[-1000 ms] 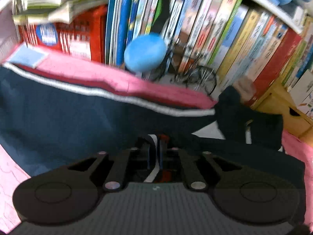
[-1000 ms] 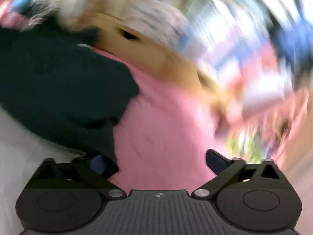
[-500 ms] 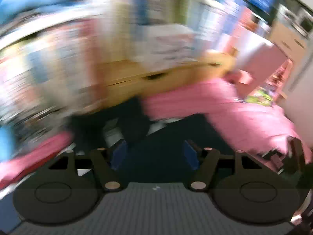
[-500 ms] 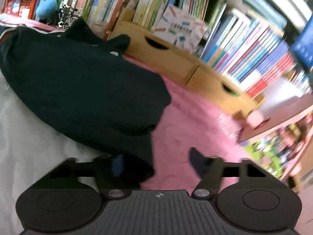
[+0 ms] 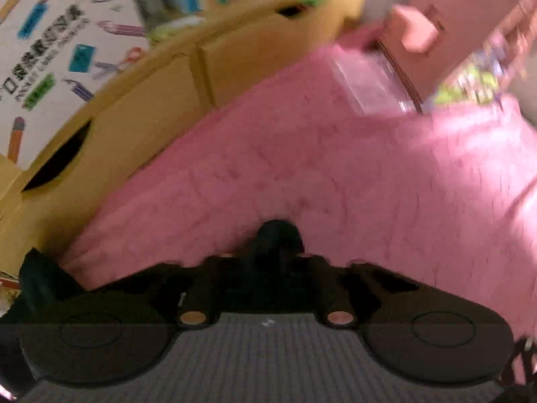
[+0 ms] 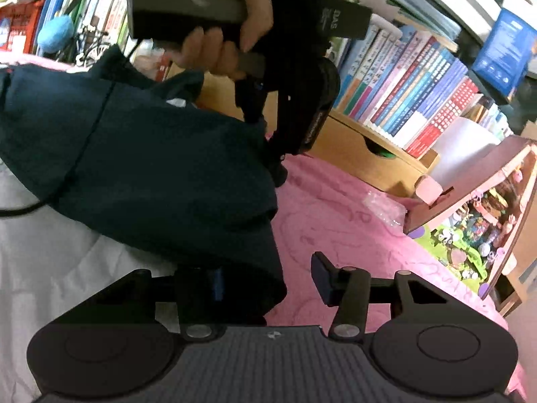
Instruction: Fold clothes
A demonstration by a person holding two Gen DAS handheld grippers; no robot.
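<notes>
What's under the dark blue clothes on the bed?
The dark blue garment lies partly on a white sheet and partly on the pink blanket. Where the two meet is covered by the cloth, so whatever else lies beneath cannot be seen.

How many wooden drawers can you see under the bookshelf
2 in the right wrist view: one drawer beside the left gripper, and another partly behind the dark garment. Others may be hidden.

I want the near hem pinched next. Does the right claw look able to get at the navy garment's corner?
Probably yes: the right claw stands open with the navy garment corner already between its fingers, nothing blocking; the left claw is farther along the edge.
</notes>
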